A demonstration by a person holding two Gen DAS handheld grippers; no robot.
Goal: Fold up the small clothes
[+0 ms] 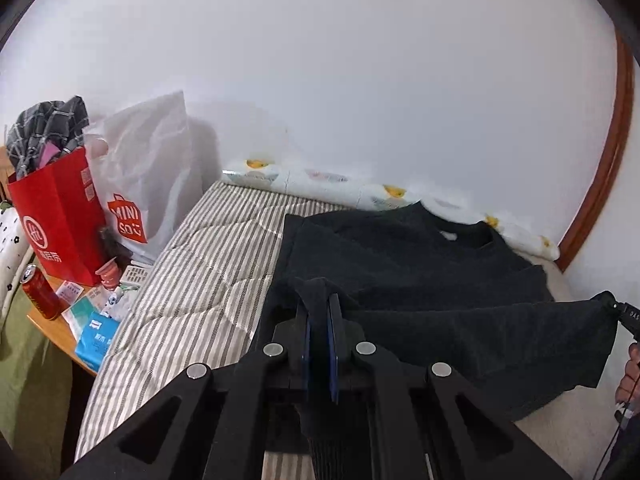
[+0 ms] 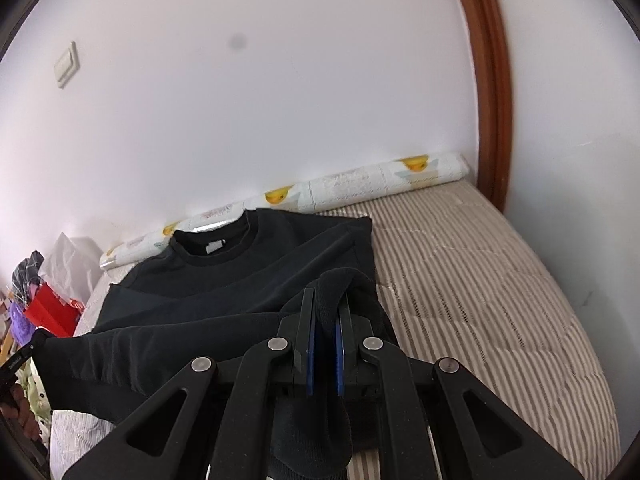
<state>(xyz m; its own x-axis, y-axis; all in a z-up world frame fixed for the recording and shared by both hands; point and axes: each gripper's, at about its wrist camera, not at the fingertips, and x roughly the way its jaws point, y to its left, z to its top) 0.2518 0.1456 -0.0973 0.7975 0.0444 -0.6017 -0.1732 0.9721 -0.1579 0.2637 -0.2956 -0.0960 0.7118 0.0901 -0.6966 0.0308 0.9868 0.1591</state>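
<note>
**Q:** On the bed, what's the state?

**A:** Black sweatshirt [image 1: 400, 256] lies on the striped mattress [image 1: 192, 280], collar toward the wall, white neck tag showing but too small to read. Lower hem is lifted off the bed and stretched between both tools. Left gripper [image 1: 319, 312] is pinching one hem corner, blue pads pressed together on a bunch of the fabric. Right gripper [image 2: 326, 312] is clamped on the other corner the same way, ribbed cuff-like fabric hanging below the pads.

**Q:** Each tool visible from the other camera?

**A:** Yes, at the frame edges, both gripping the hem. Lettering on them is only partly legible, can't read it.

**Q:** Any readable text nearby?

**A:** White plastic bag [image 1: 152, 168] reads "MINISO" on a red bag logo. Red paper bag [image 1: 56, 216] has a white circular "HL" mark with Chinese characters under it, stuffed with grey plaid cloth. Both sit on the wooden side table [image 1: 60, 332] left of the bed. Red drink can [image 1: 40, 292] and a blue tissue pack [image 1: 96, 340] there too, print unreadable.

**Q:** Along the wall?

**A:** Rolled white pad with yellow duck prints [image 2: 360, 184], touching the collar end.
</note>
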